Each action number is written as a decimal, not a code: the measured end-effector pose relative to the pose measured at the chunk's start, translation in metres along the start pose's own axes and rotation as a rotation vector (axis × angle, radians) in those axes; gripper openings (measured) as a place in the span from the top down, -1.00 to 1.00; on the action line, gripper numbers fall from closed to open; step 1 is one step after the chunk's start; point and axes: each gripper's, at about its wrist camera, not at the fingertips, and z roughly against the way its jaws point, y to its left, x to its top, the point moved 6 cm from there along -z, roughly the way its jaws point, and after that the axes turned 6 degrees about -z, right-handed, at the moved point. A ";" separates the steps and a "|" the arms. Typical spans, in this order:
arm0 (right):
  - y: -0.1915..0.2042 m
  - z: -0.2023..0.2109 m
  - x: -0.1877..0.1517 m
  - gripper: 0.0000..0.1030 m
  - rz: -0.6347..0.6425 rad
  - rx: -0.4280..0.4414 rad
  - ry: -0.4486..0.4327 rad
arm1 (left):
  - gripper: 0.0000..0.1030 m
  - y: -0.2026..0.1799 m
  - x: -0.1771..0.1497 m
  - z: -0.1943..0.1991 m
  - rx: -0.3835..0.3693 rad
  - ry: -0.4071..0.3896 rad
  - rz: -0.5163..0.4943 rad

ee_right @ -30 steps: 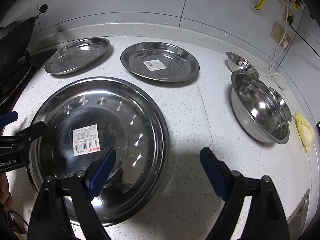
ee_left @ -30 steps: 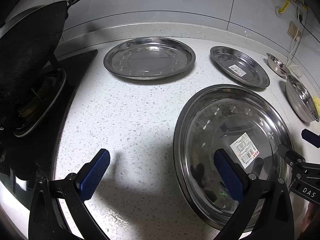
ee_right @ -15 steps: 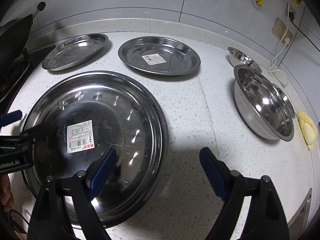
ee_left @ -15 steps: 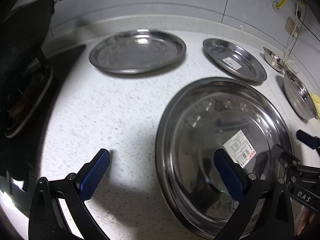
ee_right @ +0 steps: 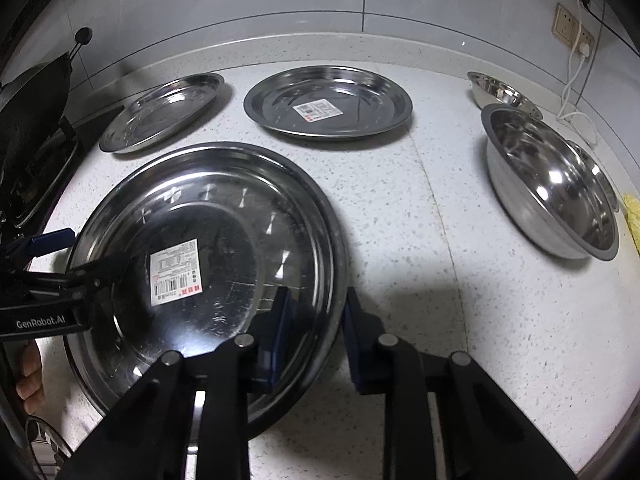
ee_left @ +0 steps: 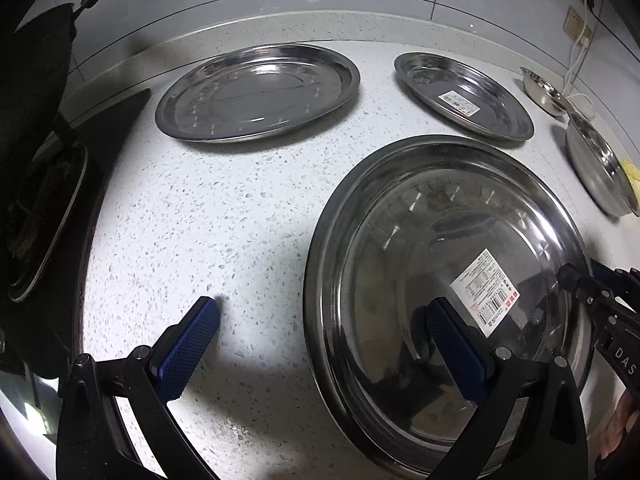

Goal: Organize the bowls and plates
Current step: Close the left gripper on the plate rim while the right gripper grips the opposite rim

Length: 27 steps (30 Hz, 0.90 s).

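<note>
1. Now the right gripper (ee_right: 316,320) has its jaws narrowed around the near right rim of the large plate (ee_right: 224,184), one pad inside, one outside.
2. Across that plate, the left gripper (ee_left: 320,344) stands wide, one pad over the plate's left rim, the other over the counter (ee_left: 200,208).
3. Behind the large plate lie two smaller plates (ee_right: 328,100); right of it sits a bowl (ee_right: 552,184).

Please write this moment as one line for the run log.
right gripper: shut on rim of large plate | left gripper: open, straddling its opposite rim | plate on counter
</note>
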 end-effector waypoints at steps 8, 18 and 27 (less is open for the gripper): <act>-0.003 0.000 0.001 0.69 -0.026 0.004 -0.007 | 0.27 -0.014 0.002 0.012 -0.042 -0.027 -0.081; -0.008 0.003 0.000 0.76 -0.101 0.030 -0.004 | 0.83 0.013 -0.005 0.017 -0.131 -0.017 0.034; 0.010 0.034 0.000 0.80 -0.122 0.052 -0.044 | 0.85 0.031 -0.017 0.047 -0.159 -0.049 0.070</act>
